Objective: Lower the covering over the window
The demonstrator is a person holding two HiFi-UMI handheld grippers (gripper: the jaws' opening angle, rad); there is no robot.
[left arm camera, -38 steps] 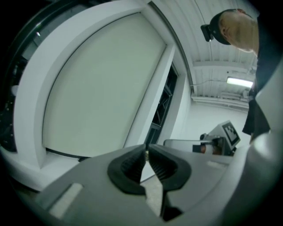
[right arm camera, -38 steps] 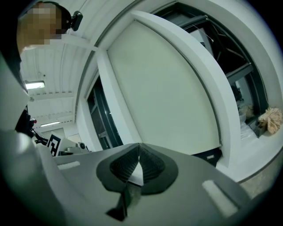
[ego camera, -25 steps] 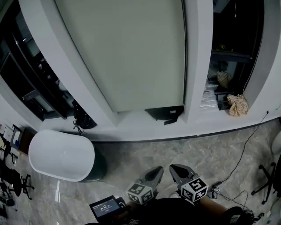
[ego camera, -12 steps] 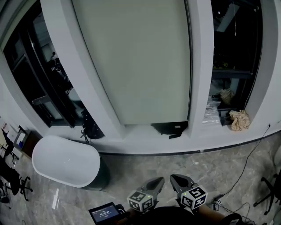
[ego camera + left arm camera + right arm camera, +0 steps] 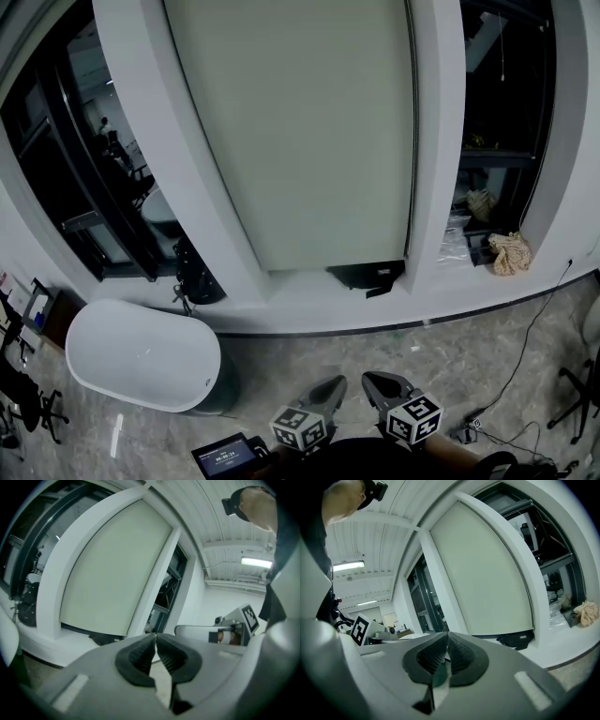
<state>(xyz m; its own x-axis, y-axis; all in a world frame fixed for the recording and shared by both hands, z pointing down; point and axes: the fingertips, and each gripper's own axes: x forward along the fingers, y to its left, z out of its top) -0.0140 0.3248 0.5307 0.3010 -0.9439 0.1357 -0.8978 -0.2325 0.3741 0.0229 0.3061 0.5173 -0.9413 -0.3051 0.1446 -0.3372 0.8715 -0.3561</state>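
Left hand-held gripper (image 5: 336,382) and right hand-held gripper (image 5: 371,379) are low at the near edge, each with jaws pressed together on nothing, well apart from the window. Since a second ago the scene has slid down the head view, yet the roller blind (image 5: 300,131) hangs as before, its hem just above the sill (image 5: 300,298), so I judge the covering lowered and the task essentially done. Beyond: marbled floor (image 5: 422,356), white bathtub (image 5: 141,354) left, crumpled cloth (image 5: 511,253) on the right ledge.

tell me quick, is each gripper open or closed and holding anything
Left gripper: closed, jaws tip to tip, nothing held.
Right gripper: closed, jaws tip to tip, nothing held.
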